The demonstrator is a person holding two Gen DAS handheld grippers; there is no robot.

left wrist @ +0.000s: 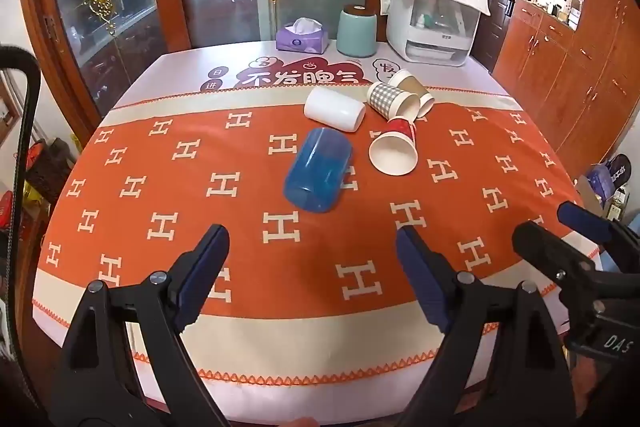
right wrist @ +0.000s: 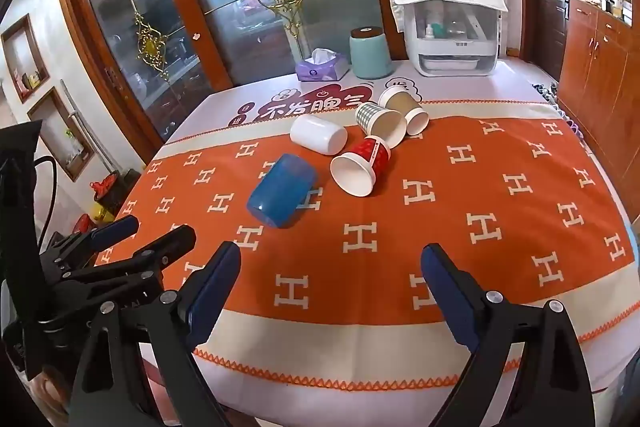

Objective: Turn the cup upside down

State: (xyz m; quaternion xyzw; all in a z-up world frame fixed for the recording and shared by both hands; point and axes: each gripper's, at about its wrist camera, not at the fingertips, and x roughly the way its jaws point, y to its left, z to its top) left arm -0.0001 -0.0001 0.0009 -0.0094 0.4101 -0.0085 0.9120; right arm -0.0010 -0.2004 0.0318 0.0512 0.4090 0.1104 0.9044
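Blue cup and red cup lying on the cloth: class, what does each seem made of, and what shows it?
Blue cup: probably translucent plastic; light passes through its glossy wall. Red cup: apparently paper; matte printed outside, white inside, rolled rim.

I am counting five cups lying on their sides on the tablecloth (left wrist: pixel 160 163): one blue plastic cup (left wrist: pixel 318 175), one white plastic cup (left wrist: pixel 334 109) and three paper cups, namely red (left wrist: pixel 394 147), checked (left wrist: pixel 390 101) and brown (left wrist: pixel 412 87). I am also counting one tissue box (left wrist: pixel 302 37), one teal canister (left wrist: pixel 357 31) and one white appliance (left wrist: pixel 434 15) at the far edge. I am holding two grippers, left (left wrist: pixel 312 247) and right (right wrist: pixel 330 263).
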